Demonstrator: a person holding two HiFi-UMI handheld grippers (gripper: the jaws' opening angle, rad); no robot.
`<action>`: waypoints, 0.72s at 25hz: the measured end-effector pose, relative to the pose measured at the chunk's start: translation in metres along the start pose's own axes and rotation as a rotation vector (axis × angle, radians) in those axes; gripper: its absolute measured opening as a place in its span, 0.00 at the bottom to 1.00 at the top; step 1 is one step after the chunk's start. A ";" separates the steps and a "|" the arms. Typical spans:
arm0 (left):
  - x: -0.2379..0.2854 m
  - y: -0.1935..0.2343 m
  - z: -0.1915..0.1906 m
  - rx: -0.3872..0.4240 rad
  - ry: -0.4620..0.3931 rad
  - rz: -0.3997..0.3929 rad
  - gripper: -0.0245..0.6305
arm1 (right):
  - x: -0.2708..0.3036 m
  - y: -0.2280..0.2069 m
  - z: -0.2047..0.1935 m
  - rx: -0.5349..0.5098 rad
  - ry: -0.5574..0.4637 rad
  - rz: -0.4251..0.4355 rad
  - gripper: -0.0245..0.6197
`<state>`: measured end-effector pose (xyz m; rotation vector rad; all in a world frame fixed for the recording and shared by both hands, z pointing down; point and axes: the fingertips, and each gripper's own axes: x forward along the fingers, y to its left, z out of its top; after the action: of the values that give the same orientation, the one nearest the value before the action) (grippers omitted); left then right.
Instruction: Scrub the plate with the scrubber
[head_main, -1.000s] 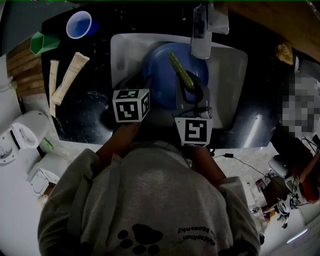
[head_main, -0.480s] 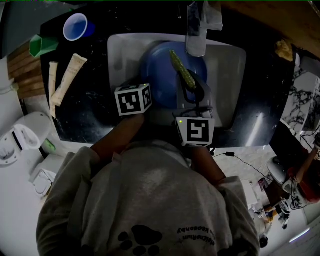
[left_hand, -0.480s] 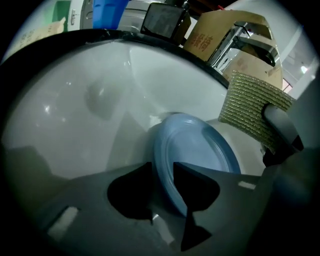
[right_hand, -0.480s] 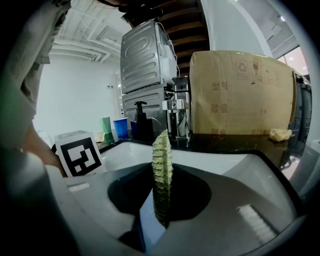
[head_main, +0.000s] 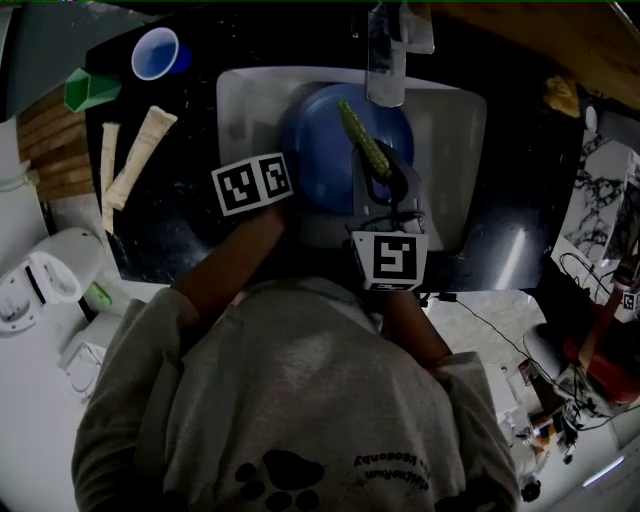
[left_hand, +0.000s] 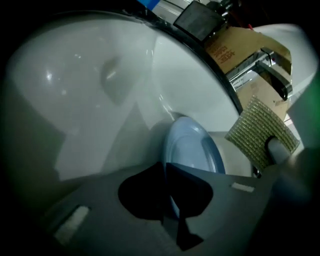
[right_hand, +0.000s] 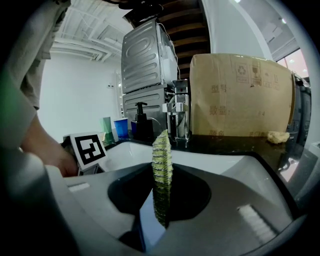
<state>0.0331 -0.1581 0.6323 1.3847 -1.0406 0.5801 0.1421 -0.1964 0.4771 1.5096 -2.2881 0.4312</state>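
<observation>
Desk (head_main: 170, 220): from the head view I see a black top that carries the sink, with the loose items off to the left.
Sink (head_main: 455, 170): a white basin set into the desk. It holds the plate, and the faucet (head_main: 385, 60) hangs over its back edge.
Plate (head_main: 320, 150): blue and round, in the left half of the basin below the faucet.
Left gripper (head_main: 285, 190): in the head view my marker cube hides its jaws. Its own view shows them closing, nearly together, with the near rim of the plate pinched between them.
Right gripper (head_main: 385, 170): jaws clamped on the scrubber, held over the plate's right side.
Scrubber (head_main: 362, 140): a green-gold mesh pad. The right gripper view shows it edge-on and upright between the jaws, while the left gripper view shows its broad woven face.
Blue cup (head_main: 157, 52): stands upright at the desk's far left corner, mouth up.
Green container (head_main: 90, 90): sits just beside the cup, at the desk's left edge.
Wrapped sticks (head_main: 140, 155): two pale ones lie on the desk left of the sink.
</observation>
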 end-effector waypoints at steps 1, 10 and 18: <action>-0.002 -0.002 0.004 0.000 -0.015 -0.010 0.06 | -0.001 0.000 0.000 -0.004 0.002 -0.001 0.15; -0.032 -0.021 0.021 0.175 -0.124 -0.063 0.06 | -0.008 0.008 -0.001 -0.151 0.036 -0.001 0.15; -0.067 -0.037 0.024 0.165 -0.198 -0.146 0.06 | -0.010 0.026 0.016 -0.539 0.075 -0.046 0.15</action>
<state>0.0276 -0.1712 0.5534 1.6751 -1.0553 0.4347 0.1196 -0.1857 0.4565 1.2408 -2.0770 -0.1370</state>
